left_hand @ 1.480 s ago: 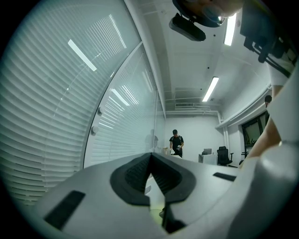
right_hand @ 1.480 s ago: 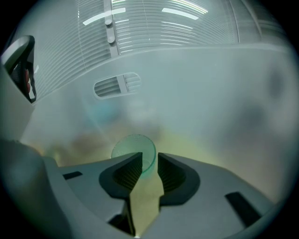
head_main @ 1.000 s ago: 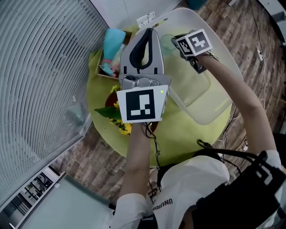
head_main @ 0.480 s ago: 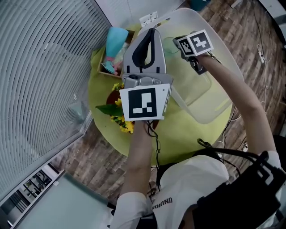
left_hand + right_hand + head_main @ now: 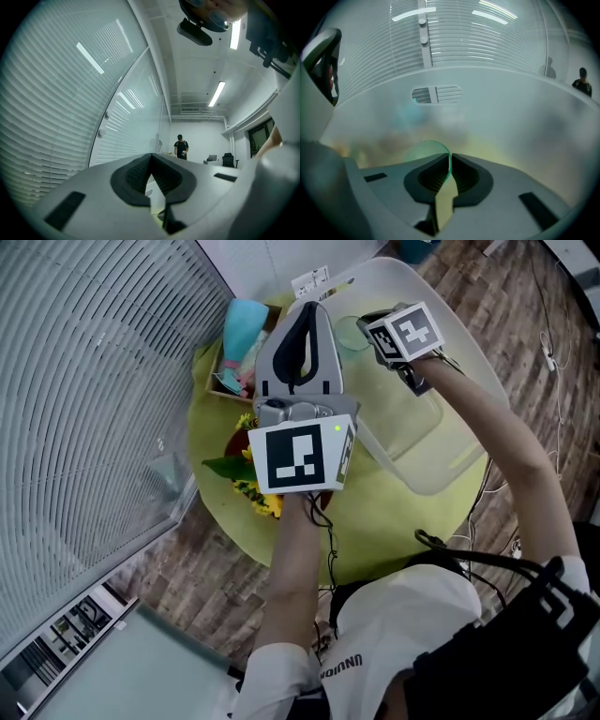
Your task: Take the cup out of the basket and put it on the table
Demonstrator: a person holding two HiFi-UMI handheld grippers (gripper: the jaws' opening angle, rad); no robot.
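Note:
A clear green cup (image 5: 351, 332) stands inside the frosted plastic basket (image 5: 427, 432) on the round yellow-green table (image 5: 380, 521). My right gripper (image 5: 366, 327) reaches into the basket at the cup. In the right gripper view the cup (image 5: 423, 151) has its thin rim between the pads, and the right gripper (image 5: 450, 158) is closing on that wall. My left gripper (image 5: 312, 307) is held high above the table, close to the head camera. In the left gripper view the left gripper (image 5: 151, 156) points into the room with its tips together and nothing between them.
A wooden box (image 5: 225, 381) with a turquoise object (image 5: 242, 324) sits at the table's far left. Yellow flowers (image 5: 249, 491) lie under my left gripper. A blind-covered glass wall (image 5: 84, 381) runs along the left. A person (image 5: 180, 146) stands far off in the room.
The right gripper's marker cube has shifted slightly up and left, toward the cup. The left gripper stays raised in about the same place.

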